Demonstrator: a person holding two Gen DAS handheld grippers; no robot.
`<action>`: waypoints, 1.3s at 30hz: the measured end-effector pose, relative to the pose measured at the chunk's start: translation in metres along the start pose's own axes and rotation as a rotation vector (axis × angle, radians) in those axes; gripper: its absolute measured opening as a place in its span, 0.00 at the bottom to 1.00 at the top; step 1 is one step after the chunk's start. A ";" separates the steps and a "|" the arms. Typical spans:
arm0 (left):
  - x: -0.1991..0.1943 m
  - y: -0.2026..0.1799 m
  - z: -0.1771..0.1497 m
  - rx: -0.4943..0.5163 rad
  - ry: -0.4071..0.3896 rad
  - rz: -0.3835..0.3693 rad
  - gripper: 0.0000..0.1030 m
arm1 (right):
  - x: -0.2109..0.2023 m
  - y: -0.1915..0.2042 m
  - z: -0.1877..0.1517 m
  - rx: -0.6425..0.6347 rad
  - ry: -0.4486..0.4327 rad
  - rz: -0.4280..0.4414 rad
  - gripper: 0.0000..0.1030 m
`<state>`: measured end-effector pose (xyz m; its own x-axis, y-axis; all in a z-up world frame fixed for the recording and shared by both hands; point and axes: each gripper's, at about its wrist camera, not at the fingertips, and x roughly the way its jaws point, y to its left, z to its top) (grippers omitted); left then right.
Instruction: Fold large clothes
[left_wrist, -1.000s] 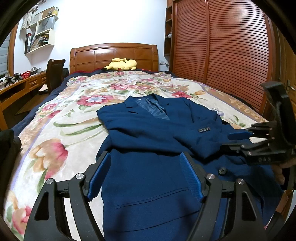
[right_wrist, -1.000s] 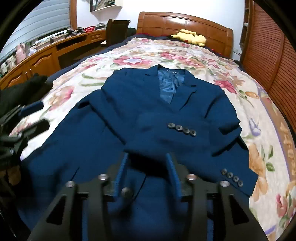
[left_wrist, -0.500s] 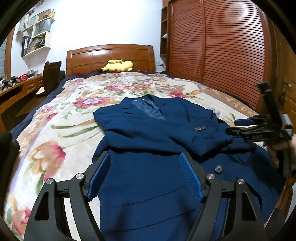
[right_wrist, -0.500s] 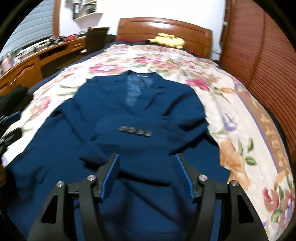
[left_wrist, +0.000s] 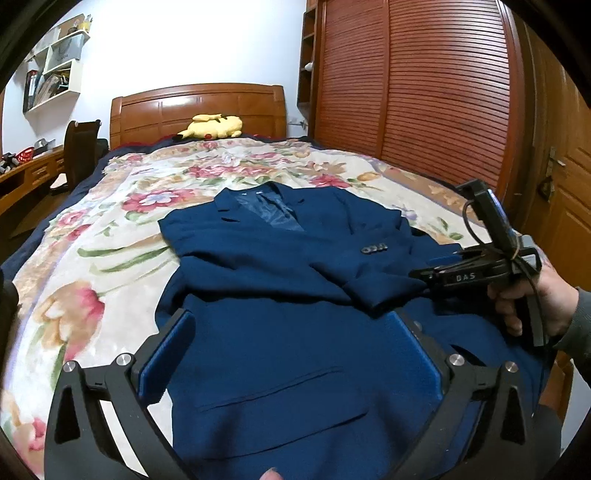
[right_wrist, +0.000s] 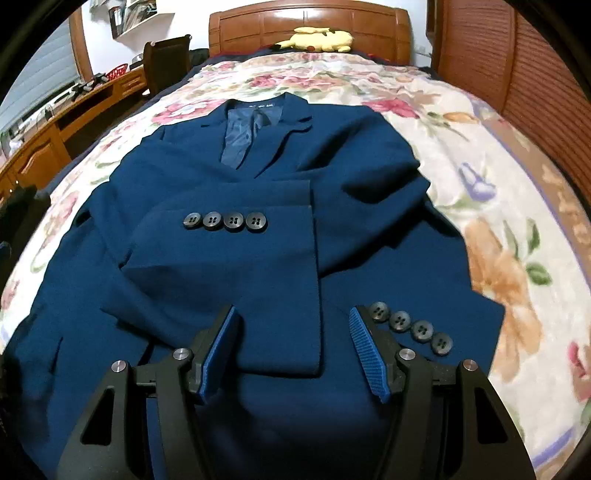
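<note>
The left gripper (left_wrist: 291, 354) now has its jaws spread wider than a second ago, having just been opening; its blue pads (left_wrist: 168, 354) stand apart over the lower front of the navy suit jacket (left_wrist: 280, 280), gripping no cloth. The right gripper (right_wrist: 293, 350) has opened its jaws too and sits farther out toward the jacket's right side, so the lower sleeve cuff with its four buttons (right_wrist: 410, 328) shows just beside its right pad (right_wrist: 367, 354). In the left wrist view it (left_wrist: 476, 273) reaches lower over the folded sleeve, the hand (left_wrist: 532, 295) holding it more fully in sight
</note>
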<state>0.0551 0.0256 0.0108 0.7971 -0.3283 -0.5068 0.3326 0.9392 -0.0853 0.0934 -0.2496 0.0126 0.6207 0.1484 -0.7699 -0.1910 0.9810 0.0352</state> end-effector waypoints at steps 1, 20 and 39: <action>0.000 -0.003 0.001 0.001 -0.008 0.002 1.00 | 0.002 0.001 0.000 0.003 0.004 0.012 0.62; -0.013 0.022 -0.010 -0.019 -0.001 0.058 1.00 | -0.046 0.025 0.020 -0.156 -0.155 0.085 0.02; -0.030 0.070 -0.017 -0.084 0.000 0.156 1.00 | -0.060 0.166 0.001 -0.373 -0.158 0.321 0.02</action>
<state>0.0460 0.1030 0.0055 0.8359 -0.1779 -0.5192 0.1616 0.9839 -0.0770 0.0251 -0.0955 0.0652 0.5877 0.4800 -0.6513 -0.6313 0.7755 0.0019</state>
